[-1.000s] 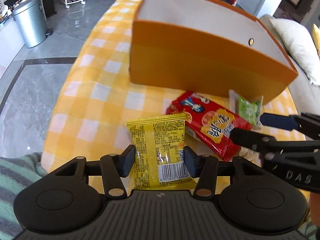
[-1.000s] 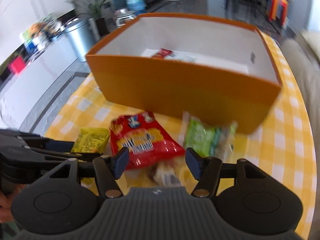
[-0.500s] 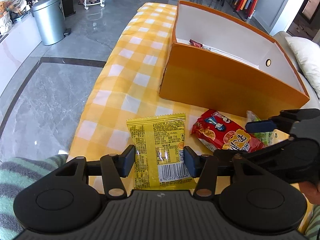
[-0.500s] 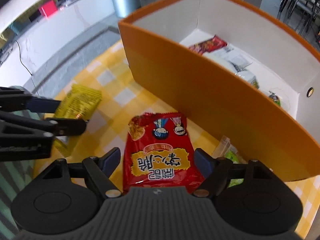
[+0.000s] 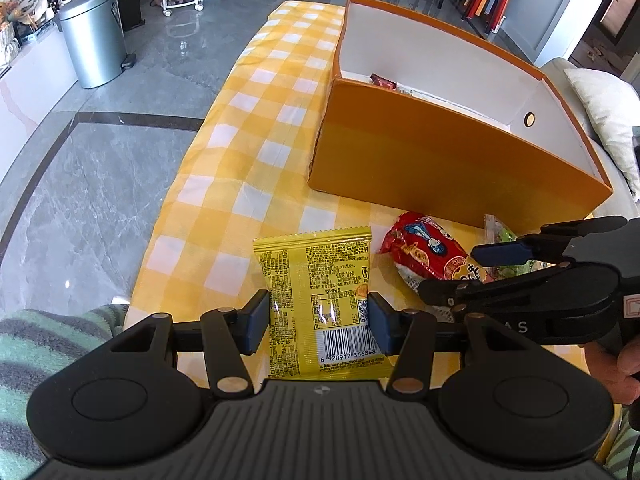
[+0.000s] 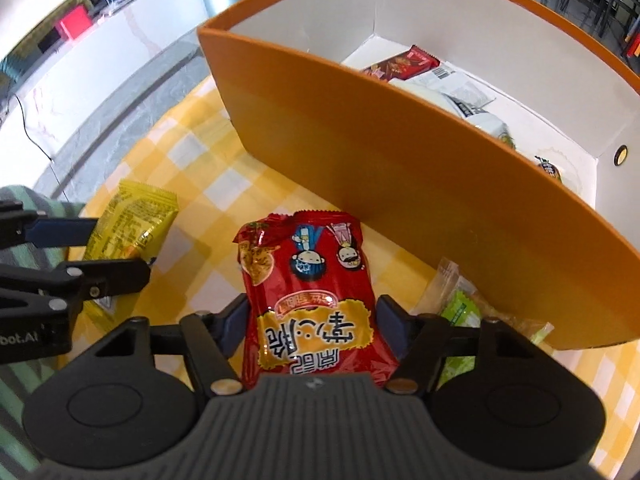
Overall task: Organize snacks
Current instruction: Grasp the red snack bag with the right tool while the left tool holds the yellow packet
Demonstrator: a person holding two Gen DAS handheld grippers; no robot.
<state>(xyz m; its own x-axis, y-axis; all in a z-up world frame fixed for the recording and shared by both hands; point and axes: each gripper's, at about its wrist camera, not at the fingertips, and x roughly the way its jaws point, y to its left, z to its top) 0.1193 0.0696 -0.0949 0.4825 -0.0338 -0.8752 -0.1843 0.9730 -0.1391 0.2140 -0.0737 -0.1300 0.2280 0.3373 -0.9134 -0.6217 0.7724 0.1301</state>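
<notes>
My left gripper is shut on a yellow snack packet and holds it above the checked tablecloth. My right gripper is shut on a red snack packet, which also shows in the left wrist view. An orange box with a white inside stands just beyond both packets; several snacks lie in it. A green packet lies on the cloth against the box wall, right of the red packet.
A silver bin stands on the grey floor at the far left. A pale cushion lies beyond the box at the right. The table's left edge drops to the floor.
Both grippers have pulled back and up from the box. The right gripper's jaws have closed on the red packet. The left gripper keeps its hold on the yellow packet.
</notes>
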